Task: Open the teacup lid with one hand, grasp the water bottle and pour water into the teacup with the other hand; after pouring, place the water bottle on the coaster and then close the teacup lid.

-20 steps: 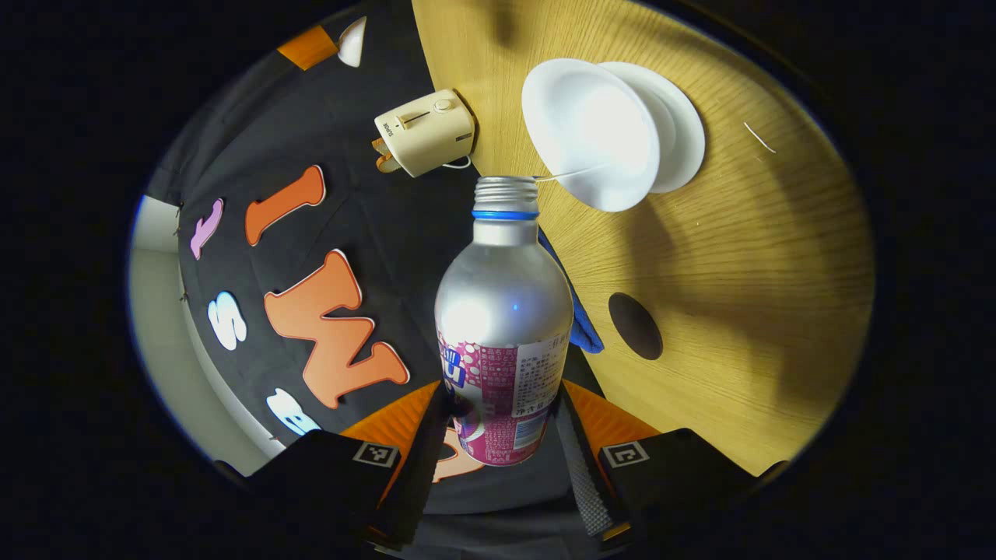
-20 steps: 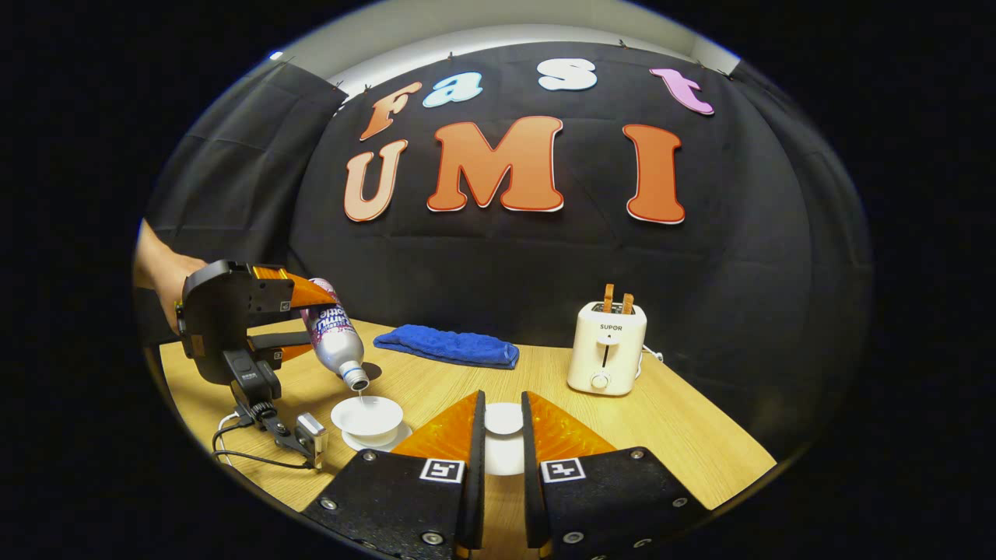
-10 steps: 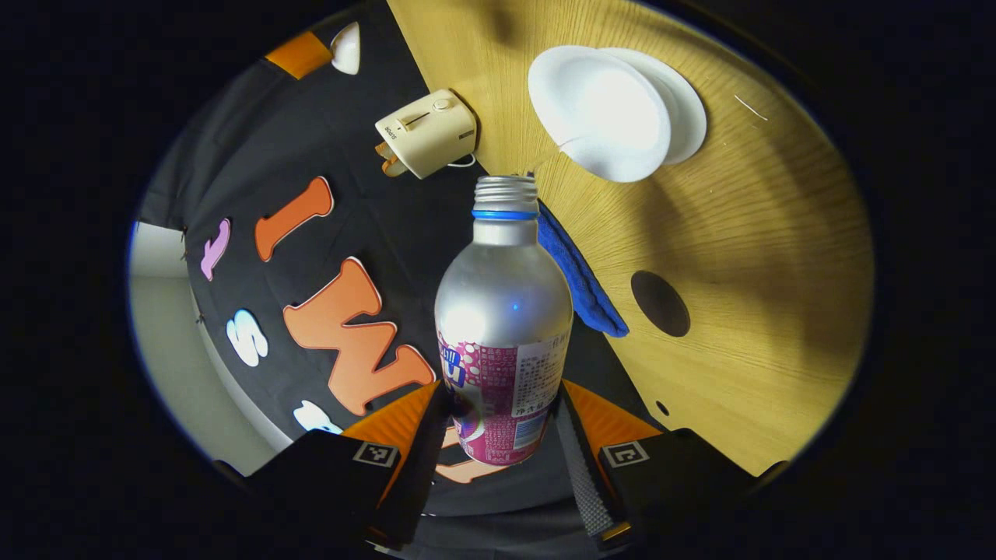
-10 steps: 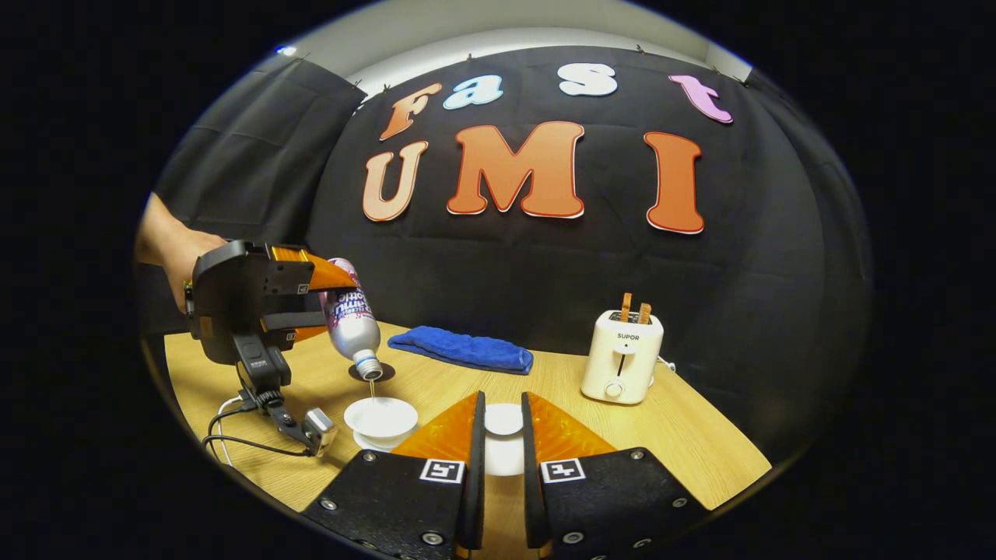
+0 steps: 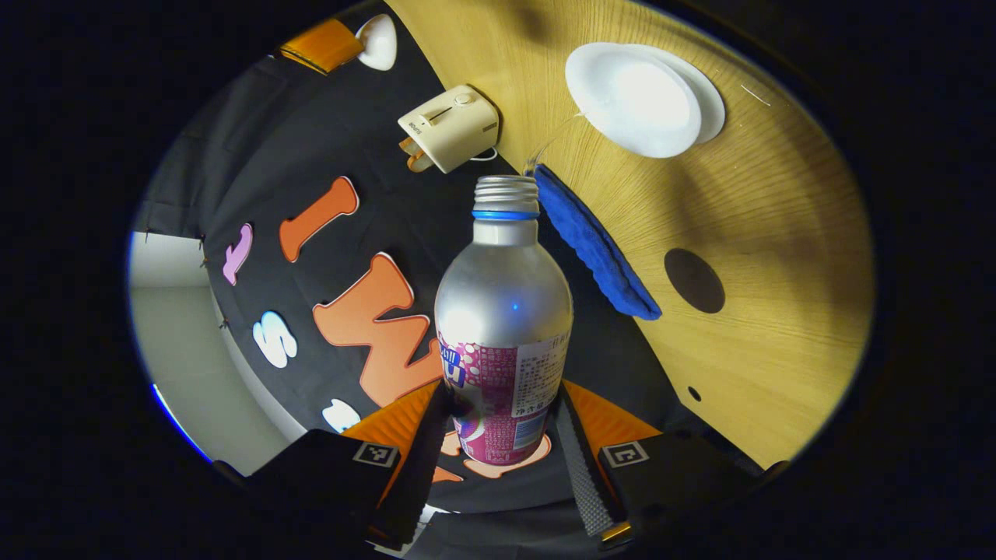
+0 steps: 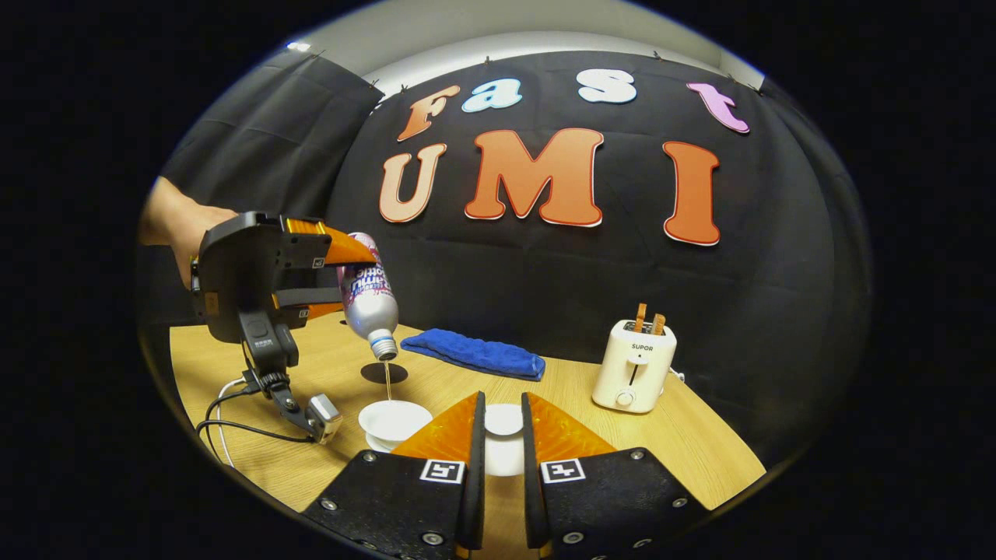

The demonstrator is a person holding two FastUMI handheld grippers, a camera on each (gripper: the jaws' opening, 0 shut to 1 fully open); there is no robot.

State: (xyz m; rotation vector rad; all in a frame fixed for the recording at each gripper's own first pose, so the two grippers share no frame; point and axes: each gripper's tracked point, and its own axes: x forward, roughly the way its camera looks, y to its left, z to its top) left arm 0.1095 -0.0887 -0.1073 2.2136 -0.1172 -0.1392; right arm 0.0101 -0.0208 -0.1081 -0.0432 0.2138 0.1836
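A silver water bottle with a pink label is clamped between the fingers of my left gripper. In the right gripper view that bottle hangs mouth-down from the left gripper, which a hand holds. A thin stream of water falls from it into the white teacup on its saucer. The teacup lies beyond the bottle's mouth. A dark round coaster sits behind the cup, also seen as the coaster. My right gripper is shut on the white teacup lid, held to the right of the cup.
A blue towel lies at the back of the wooden table, and a cream toaster stands at the right. A cable and small box trail from the left gripper onto the table, left of the cup.
The left gripper has risen with the tilted bottle, so the water stream into the cup is longer. The right gripper keeps the lid and has shifted only slightly.
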